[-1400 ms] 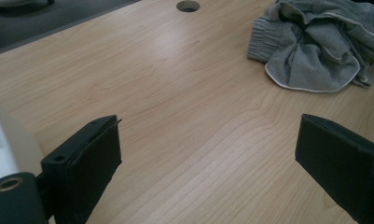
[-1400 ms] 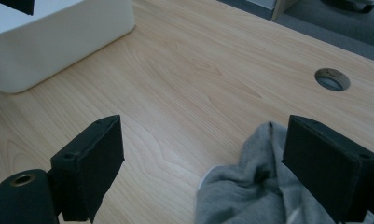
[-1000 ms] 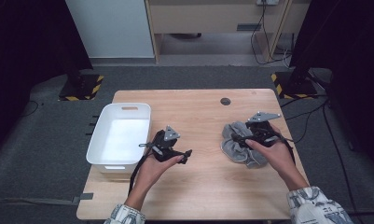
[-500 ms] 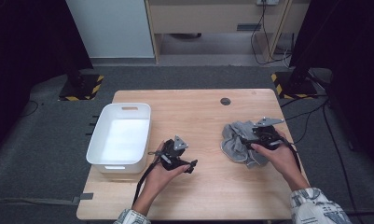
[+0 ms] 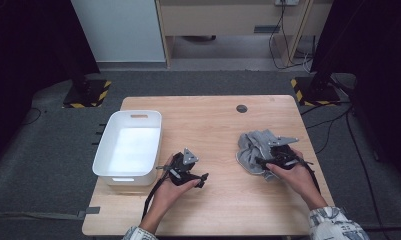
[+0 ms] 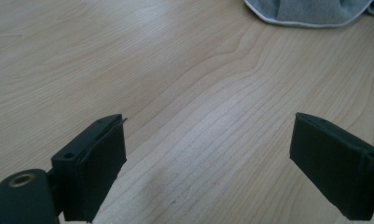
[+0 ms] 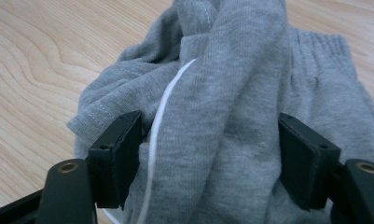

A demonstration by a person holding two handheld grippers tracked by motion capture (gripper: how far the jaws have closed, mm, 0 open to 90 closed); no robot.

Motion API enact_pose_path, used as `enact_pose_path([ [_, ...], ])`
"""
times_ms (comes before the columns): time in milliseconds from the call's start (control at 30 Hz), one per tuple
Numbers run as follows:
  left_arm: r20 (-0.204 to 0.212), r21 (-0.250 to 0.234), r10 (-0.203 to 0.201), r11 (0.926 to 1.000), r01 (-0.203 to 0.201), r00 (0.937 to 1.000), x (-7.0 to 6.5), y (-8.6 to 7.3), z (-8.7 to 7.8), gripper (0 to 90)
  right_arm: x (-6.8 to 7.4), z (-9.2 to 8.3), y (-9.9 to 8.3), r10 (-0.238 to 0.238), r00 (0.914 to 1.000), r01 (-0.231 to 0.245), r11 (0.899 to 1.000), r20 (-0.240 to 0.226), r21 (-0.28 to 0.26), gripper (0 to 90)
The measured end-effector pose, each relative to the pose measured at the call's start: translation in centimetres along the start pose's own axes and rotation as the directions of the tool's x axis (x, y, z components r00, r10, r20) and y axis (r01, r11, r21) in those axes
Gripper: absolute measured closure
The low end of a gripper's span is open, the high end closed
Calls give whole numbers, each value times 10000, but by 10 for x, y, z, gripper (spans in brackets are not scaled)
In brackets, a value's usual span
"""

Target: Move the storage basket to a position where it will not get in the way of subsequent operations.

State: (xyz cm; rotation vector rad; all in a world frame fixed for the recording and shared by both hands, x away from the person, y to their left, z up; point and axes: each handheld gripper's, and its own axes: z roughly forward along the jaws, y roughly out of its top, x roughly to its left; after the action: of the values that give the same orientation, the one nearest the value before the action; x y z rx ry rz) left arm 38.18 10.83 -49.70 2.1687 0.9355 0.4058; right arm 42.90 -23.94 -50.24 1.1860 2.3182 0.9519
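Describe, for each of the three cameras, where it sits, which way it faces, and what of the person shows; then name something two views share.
High view: above the person's side, facing forward and down on the table; both forearms, left gripper, right gripper.
Left gripper view: on that gripper, facing bare wood between its wide-apart jaws.
Right gripper view: facing the grey garment bunched between its jaws.
Shared: the garment lies in all three; white bin in the high view.

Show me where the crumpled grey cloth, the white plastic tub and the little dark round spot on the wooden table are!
Crumpled grey cloth point(image 5: 252, 150), high view, on its bare left part.
White plastic tub point(image 5: 102, 153), high view, on its left rim.
Little dark round spot point(image 5: 242, 108), high view, on its middle.
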Motion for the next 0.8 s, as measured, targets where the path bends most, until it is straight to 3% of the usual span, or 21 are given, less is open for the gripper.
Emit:
enact_pose_path([
  [100, 16, -138, -138, 9998, 139, 9999, 1, -2, 0, 122, 13, 3, -2, 170, 9999, -170, 9997, -12, -173, 302],
  [333, 59, -147, -190, 9997, 191, 9998, 2, -4, 2, 155, 54, 15, 6, -55, 9997, 59, 9998, 226, -197, 302],
  [433, 221, -206, -445, 9988, 450, 9988, 5, -5, 2, 160, 73, 19, 10, -112, 9998, 116, 9997, 145, -212, 298],
  [533, 106, -185, -367, 9991, 369, 9993, 6, -5, 2, 167, 89, 22, 14, -137, 9999, 138, 9997, 29, -219, 287],
  [667, 90, -202, -287, 9994, 289, 9995, 4, -5, 1, 168, 101, 21, 22, -356, 9981, 347, 9992, -496, -189, 243],
  [800, 74, -194, -286, 9994, 288, 9996, 5, -5, 1, 168, 100, 11, 32, -630, 9948, 614, 9979, -805, -220, 195],
])
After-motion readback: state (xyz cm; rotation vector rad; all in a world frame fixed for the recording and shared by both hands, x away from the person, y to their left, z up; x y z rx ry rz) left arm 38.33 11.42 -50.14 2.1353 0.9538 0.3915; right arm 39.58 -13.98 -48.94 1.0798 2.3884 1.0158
